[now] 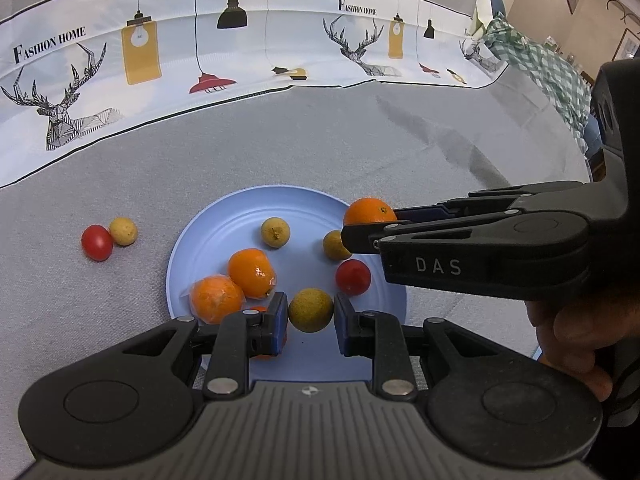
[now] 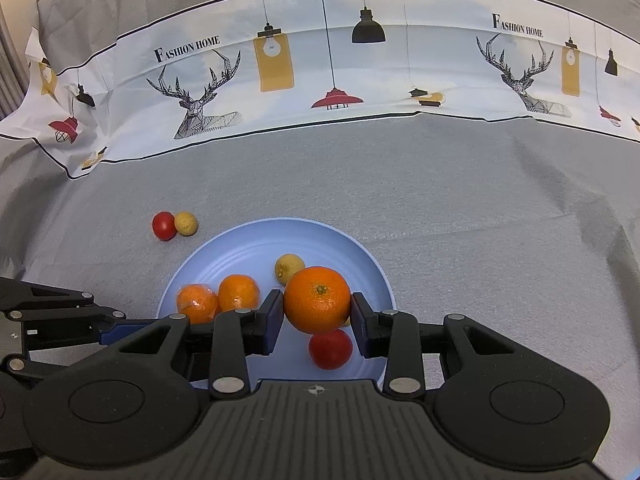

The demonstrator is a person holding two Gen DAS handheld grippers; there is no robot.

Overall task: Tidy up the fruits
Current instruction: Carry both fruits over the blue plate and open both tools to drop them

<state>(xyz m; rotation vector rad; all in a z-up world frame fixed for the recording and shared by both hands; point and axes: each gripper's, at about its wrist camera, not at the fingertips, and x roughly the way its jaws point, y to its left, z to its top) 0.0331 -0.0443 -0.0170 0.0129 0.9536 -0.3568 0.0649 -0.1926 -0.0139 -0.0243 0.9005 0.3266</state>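
A light blue plate (image 1: 224, 224) (image 2: 352, 248) sits on the grey cloth. It holds two wrapped oranges (image 1: 218, 298) (image 2: 238, 292), yellow-green round fruits (image 1: 275, 231) and a red tomato (image 1: 353, 277) (image 2: 330, 349). My left gripper (image 1: 311, 315) has its pads either side of a yellow-green fruit (image 1: 311, 309) over the plate, with small gaps showing. My right gripper (image 2: 317, 312) is shut on an orange (image 2: 317, 299) above the plate's right side; it also shows in the left wrist view (image 1: 368, 210). A tomato (image 1: 97, 242) (image 2: 164, 225) and a yellow fruit (image 1: 124, 231) (image 2: 186, 223) lie on the cloth left of the plate.
A printed cloth with deer and lamps (image 1: 140, 60) (image 2: 320, 72) rises behind the grey surface. A green checked cloth (image 1: 540, 64) lies at the far right. The person's hand (image 1: 576, 332) holds the right gripper's handle.
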